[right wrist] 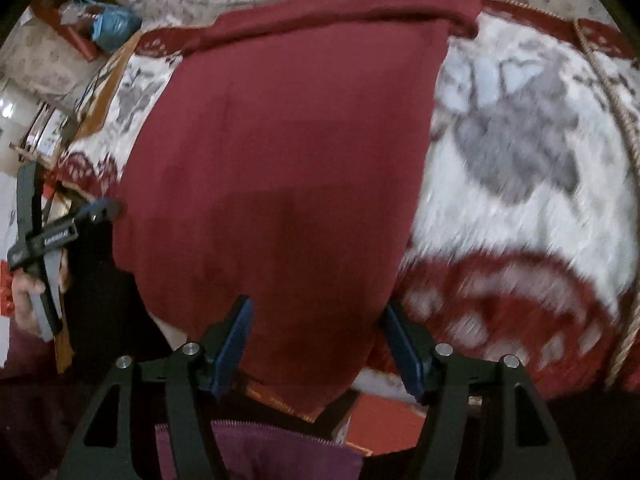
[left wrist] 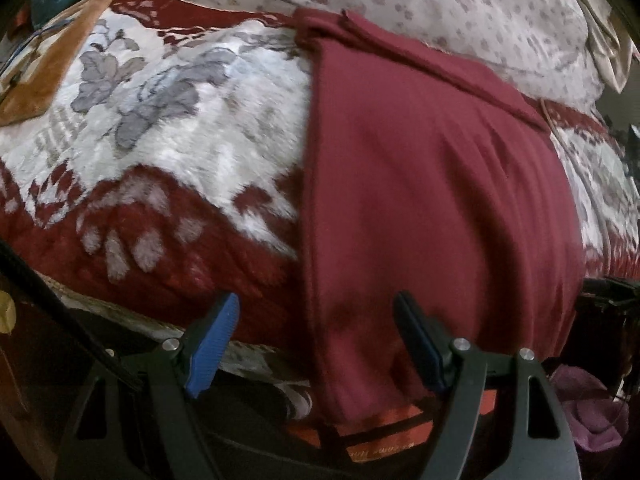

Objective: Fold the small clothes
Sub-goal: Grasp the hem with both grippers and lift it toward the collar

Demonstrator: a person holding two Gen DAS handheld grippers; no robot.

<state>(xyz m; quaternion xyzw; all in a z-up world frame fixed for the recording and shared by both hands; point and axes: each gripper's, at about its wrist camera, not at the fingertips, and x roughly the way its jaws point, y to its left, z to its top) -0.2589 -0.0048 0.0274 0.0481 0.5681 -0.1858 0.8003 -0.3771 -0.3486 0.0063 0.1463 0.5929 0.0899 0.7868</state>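
Right claw (right wrist: 316, 344) agape over maroon garment's (right wrist: 280, 160) near edge, left claw (left wrist: 316, 340) open, empty.

A dark red knit garment (right wrist: 288, 152) lies flat on a plush red, white and grey floral blanket (right wrist: 520, 208) covering the bed, its near edge hanging over the bed's front edge. The right gripper (right wrist: 316, 340) points down at that near edge with its blue-padded jaws spread apart, the cloth's lower corner lying between them but not pinched. At far left, the left gripper (right wrist: 100, 210), held in a person's hand (right wrist: 28, 300), sits at the garment's left edge.
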